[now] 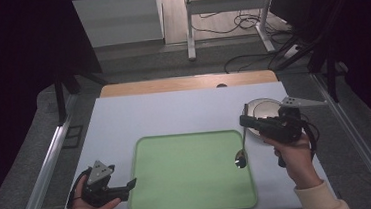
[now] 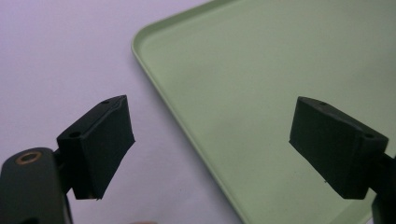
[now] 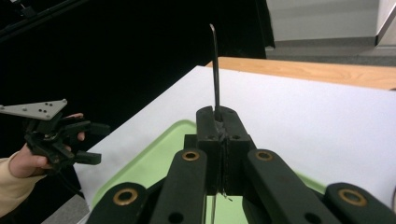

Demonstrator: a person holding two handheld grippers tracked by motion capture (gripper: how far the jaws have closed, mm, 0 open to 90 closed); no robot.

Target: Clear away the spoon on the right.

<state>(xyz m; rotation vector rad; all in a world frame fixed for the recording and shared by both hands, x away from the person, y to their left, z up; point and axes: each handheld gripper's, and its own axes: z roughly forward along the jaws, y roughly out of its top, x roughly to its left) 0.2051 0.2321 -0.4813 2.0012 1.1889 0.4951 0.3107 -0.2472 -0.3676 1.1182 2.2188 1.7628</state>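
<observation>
Right claw (image 1: 245, 122) clamps a spoon (image 1: 241, 156) by its handle, bowl hanging below it over the green tray (image 1: 196, 204); likely next, lower and release. Left claw (image 1: 129, 184) waits open beside the tray.

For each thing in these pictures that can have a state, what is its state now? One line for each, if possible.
Left gripper: open, holding nothing, at the tray's near left corner.
Right gripper: shut on the spoon's handle.
Spoon: held, bowl end down over the tray's right side; contact with the tray cannot be told.
Green tray: flat on the table, nothing lying in it.
Metal bowl: on the table, partly hidden behind the right gripper.
</observation>
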